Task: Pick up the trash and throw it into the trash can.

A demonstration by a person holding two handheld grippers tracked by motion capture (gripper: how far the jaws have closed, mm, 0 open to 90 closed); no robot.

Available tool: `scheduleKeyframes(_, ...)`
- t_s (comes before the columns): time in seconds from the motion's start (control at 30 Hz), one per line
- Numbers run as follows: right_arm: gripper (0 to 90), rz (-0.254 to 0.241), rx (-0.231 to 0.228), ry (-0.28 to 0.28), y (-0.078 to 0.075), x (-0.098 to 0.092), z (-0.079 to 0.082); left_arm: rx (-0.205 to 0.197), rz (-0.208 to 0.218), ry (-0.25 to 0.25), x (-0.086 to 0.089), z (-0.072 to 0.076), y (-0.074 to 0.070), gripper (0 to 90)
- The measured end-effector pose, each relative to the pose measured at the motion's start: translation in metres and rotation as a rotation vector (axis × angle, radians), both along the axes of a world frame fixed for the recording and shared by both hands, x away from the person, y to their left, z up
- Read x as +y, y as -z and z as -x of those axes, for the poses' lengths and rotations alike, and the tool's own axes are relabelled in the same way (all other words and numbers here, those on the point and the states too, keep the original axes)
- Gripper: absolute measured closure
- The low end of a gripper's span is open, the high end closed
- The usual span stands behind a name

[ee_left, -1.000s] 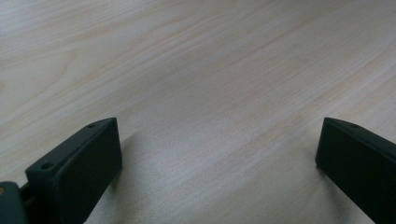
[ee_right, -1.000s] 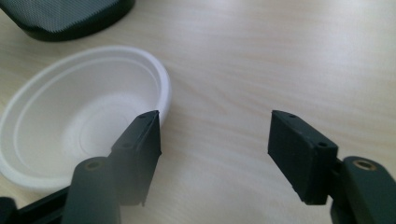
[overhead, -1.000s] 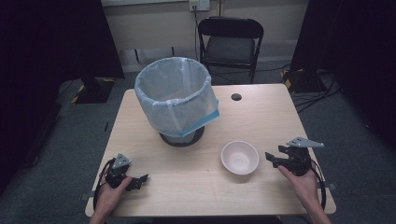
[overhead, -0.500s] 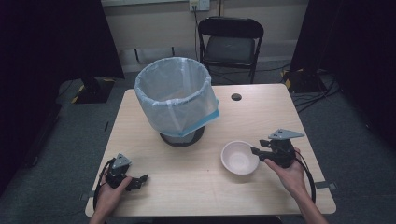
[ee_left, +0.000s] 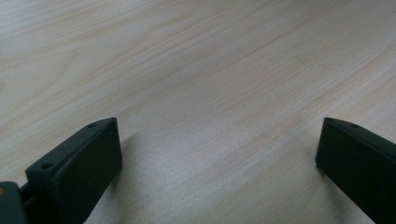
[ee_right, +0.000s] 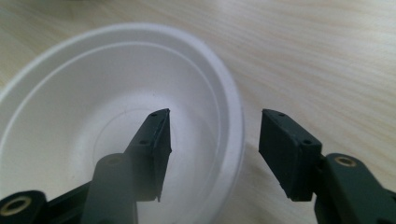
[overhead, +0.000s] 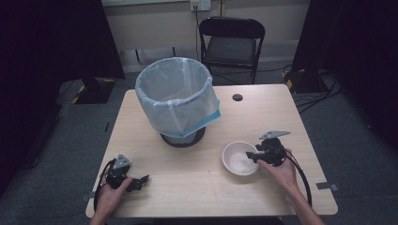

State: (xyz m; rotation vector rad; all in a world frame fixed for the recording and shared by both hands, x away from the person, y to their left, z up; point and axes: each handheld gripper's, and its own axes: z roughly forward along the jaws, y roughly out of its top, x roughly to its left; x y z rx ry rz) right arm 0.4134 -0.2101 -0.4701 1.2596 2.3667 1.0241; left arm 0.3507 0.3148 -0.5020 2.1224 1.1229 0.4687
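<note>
At a pale wooden table, the right gripper straddles the rim of a white bowl, jaws spread, one inside, one outside; the bowl sits near a bag-lined bin. The left gripper rests at the table's near left, jaws wide apart over bare wood.

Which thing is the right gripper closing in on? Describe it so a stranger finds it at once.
Start at the tall lined bin on the wooden table. Toward the person's right sits a small white bowl, empty and round. The right gripper straddles its rim, jaws open, one inside, one outside.
</note>
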Motion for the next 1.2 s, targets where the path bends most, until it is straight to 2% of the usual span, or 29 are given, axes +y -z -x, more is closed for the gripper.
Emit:
scheduleKeyframes(0.1, 49.3, 0.013, 0.033, 0.003, 0.008, 0.001, -0.001, 0.0, 0.0, 0.0, 0.0, 0.0, 0.0, 0.0)
scheduleKeyframes(0.2, 51.0, 0.021, 0.044, 0.001, 0.012, 0.001, -0.002, 0.0, 0.0, 0.0, 0.0, 0.0, 0.0, 0.0)
scheduleKeyframes(0.23, 54.7, 0.009, 0.048, -0.001, 0.013, 0.0, -0.002, 0.0, -0.001, 0.001, 0.0, 0.0, 0.0, 0.0)
scheduleKeyframes(0.27, 54.7, 0.009, 0.048, -0.001, 0.013, 0.0, -0.002, 0.0, -0.001, 0.001, 0.0, 0.0, 0.0, 0.0)
scheduleKeyframes(0.3, 62.3, -0.007, 0.055, -0.004, 0.013, 0.0, -0.002, 0.0, 0.0, 0.0, 0.0, 0.0, 0.0, 0.0)
scheduleKeyframes(0.33, 62.3, -0.007, 0.055, -0.004, 0.013, 0.0, -0.002, 0.0, -0.001, 0.001, 0.0, 0.0, 0.0, 0.0)
scheduleKeyframes(0.43, 76.0, -0.023, 0.071, -0.026, 0.013, 0.002, -0.002, 0.0, 0.0, 0.0, 0.0, 0.0, 0.0, 0.0)
scheduleKeyframes(0.6, 80.4, -0.054, 0.07, -0.026, 0.01, 0.001, -0.001, 0.0, 0.0, 0.0, 0.0, 0.0, 0.0, 0.0)
scheduleKeyframes(0.7, 85.2, -0.088, 0.019, -0.022, 0.0, 0.0, 0.002, 0.0, 0.0, 0.0, 0.0, 0.0, 0.0, 0.0)
scheduleKeyframes(0.77, 86.3, -0.104, 0.009, -0.032, -0.004, 0.001, 0.003, 0.0, -0.001, 0.001, 0.0, 0.0, 0.0, 0.0)
scheduleKeyframes(1.0, 86.5, -0.101, -0.026, -0.032, -0.013, 0.005, 0.007, 0.0, -0.001, 0.001, 0.0, 0.0, 0.0, 0.0)
scheduleKeyframes(1.2, 86.5, -0.131, -0.069, -0.02, -0.03, 0.005, 0.01, 0.0, -0.001, 0.001, 0.0, 0.0, 0.0, 0.0)
